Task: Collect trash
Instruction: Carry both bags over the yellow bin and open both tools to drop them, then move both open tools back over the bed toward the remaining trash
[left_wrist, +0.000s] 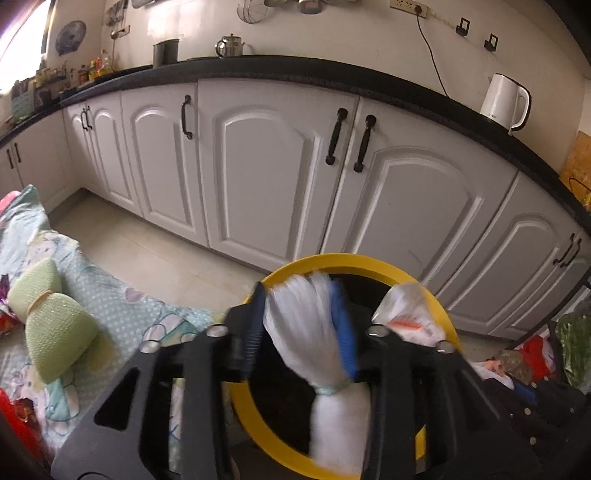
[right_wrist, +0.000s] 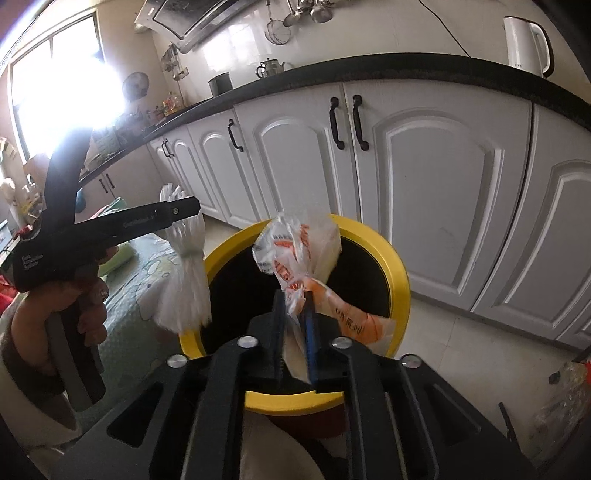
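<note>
The left gripper (left_wrist: 301, 328) is clamped on a white bag (left_wrist: 325, 354) tied with a pale band; the bag hangs over the left rim of the bin (left_wrist: 369, 260). The right gripper (right_wrist: 295, 325) is clamped on a clear bag (right_wrist: 299, 251) with orange print, held above the bin's dark opening. The bin has a yellow rim and a black interior, and it stands on a pale tiled floor (left_wrist: 147, 251) just in front of a run of white cabinets (left_wrist: 266, 177) with arched door panels and black handles. A black countertop (left_wrist: 295, 70) tops the cabinets. On it stand a white kettle (left_wrist: 504, 101), a metal teapot (left_wrist: 231, 46) and a dark canister (left_wrist: 166, 51). Left of the bin lies a patterned cloth (left_wrist: 110, 314) carrying a green mesh item (left_wrist: 48, 325) cinched at its middle. A bright window (right_wrist: 62, 92) lights the far left of the room, with a range hood (right_wrist: 192, 18) and hanging utensils (right_wrist: 306, 11) on the wall.
</note>
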